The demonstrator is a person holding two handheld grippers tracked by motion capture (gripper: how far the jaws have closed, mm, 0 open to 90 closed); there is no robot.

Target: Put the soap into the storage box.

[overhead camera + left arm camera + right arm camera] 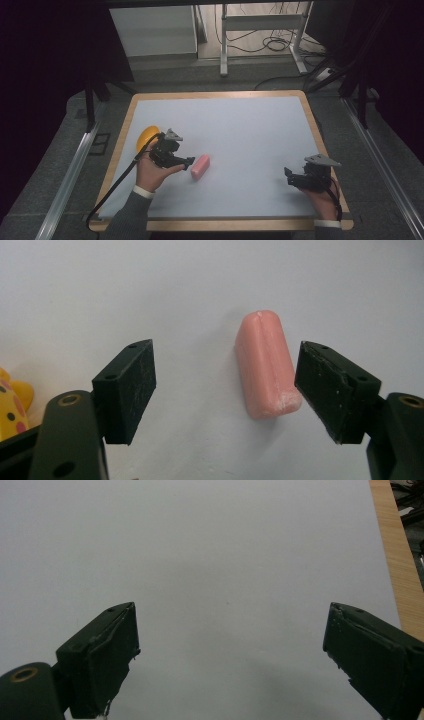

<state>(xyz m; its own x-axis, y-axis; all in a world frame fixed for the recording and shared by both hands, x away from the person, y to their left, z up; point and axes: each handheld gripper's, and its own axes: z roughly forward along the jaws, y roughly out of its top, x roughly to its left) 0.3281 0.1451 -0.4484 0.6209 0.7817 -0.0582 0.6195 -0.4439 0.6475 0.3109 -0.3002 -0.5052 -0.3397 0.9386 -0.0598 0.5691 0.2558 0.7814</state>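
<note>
Left gripper view: left tongs [225, 390] wide open, empty, straddling pink bar [265, 365]. Looks light, maybe slick; pinch mid-length. Right tongs [232, 657] open, empty.

Matt surfaces on a wood-edged table

The pink block [266, 367] is looking smooth and waxy, lying on matt white sheet [240, 130] edged by pale wood rim [216, 94].

A wooden-edged counter [215, 94] carries a pale sheet [240, 135] under both hand-held grippers. A yellow toy with pink spots [146, 136] lies just behind the left hand-held gripper [190, 161]. Far beyond the right hand-held gripper [288, 176], a white desk frame [223, 45] stands on the floor among loose cables [275, 42].
</note>
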